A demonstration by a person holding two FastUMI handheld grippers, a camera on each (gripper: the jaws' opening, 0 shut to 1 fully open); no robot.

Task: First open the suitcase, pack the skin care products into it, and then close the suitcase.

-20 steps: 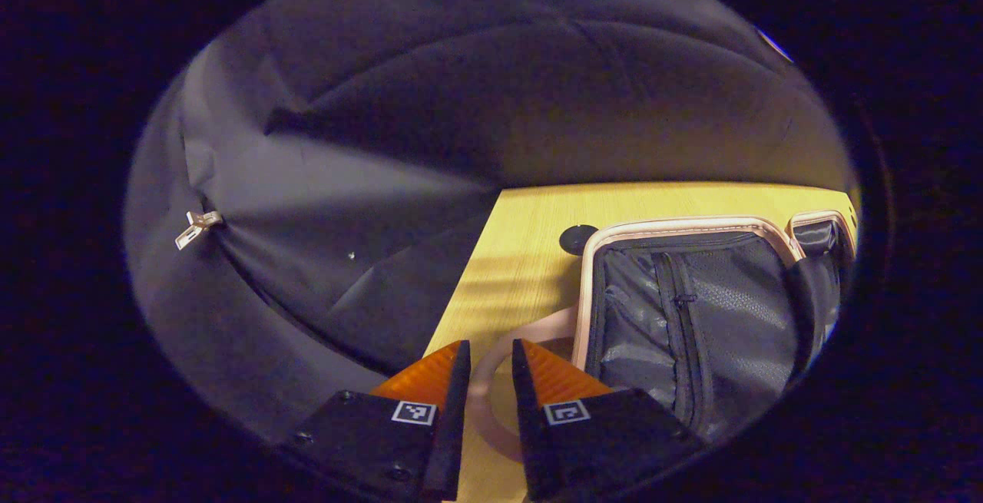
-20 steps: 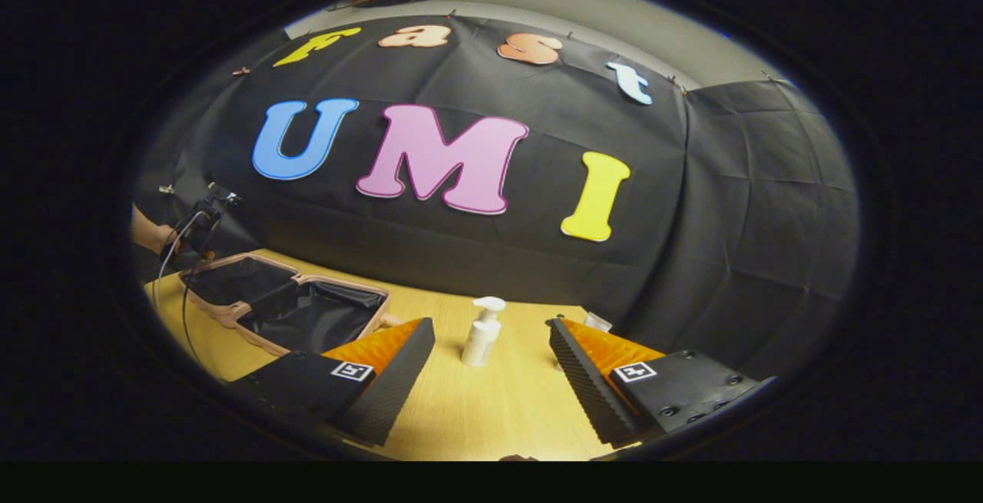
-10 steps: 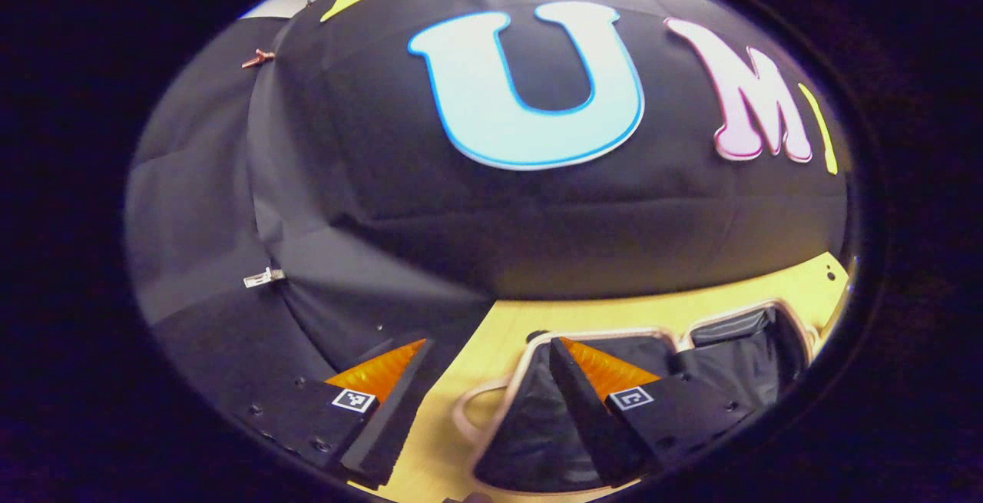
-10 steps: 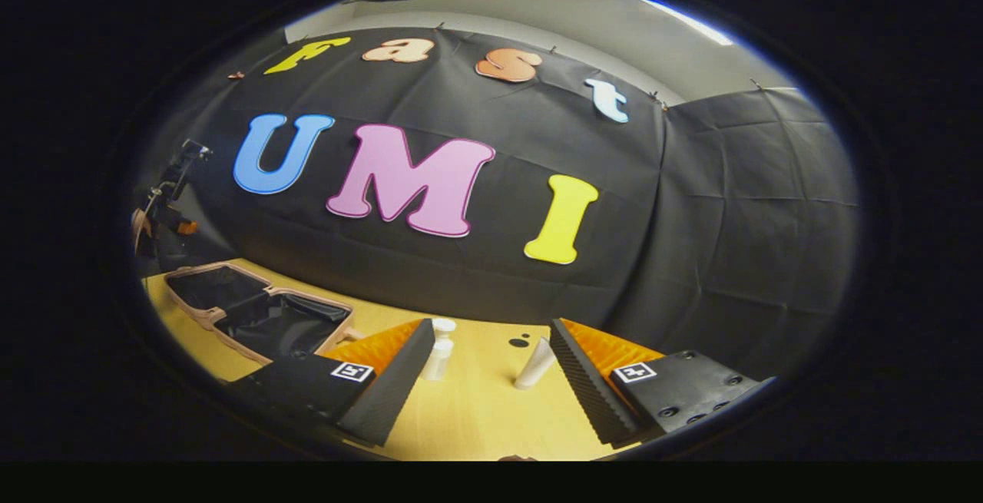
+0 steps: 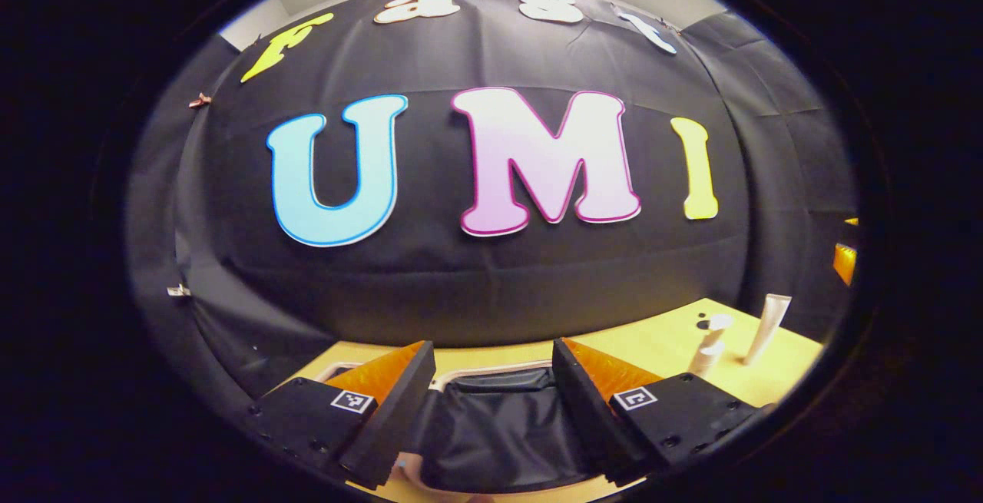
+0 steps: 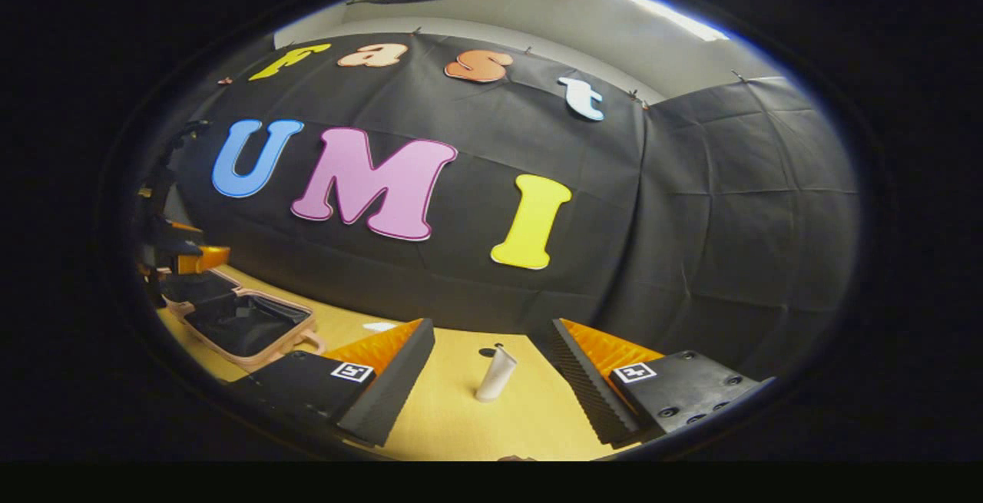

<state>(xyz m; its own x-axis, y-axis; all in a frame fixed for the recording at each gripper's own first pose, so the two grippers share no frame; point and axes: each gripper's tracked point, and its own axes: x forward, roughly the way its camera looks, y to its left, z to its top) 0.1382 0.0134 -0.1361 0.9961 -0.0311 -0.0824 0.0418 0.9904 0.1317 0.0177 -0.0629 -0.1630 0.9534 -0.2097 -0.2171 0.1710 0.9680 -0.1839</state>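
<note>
The pink suitcase [image 6: 253, 349] lies open on the wooden table, its black lining [image 5: 491, 426] facing up. My left gripper [image 5: 491, 348] hovers open just above that lining, with nothing between its fingers. A white pump bottle [image 5: 710, 345] and a white tube [image 5: 768, 326] stand upright on the table to its right. My right gripper [image 6: 491, 326] is open and held low over the table. The tube [image 6: 495, 374] stands a short way ahead, in line with the gap between its fingers. The pump bottle's top [image 6: 380, 326] peeks out behind its left finger. The left gripper [image 6: 180, 257] hangs over the suitcase's far end.
The wooden table [image 6: 461, 418] runs back to the black cloth wall. A small dark round spot [image 6: 488, 351] marks the tabletop behind the tube. Bare wood lies between the suitcase and the two products.
My left gripper opened wide off the suitcase's pink handle, rose and swung right to face the wall. My right gripper turned right, bringing the tube between its fingers and the pump bottle behind one.
</note>
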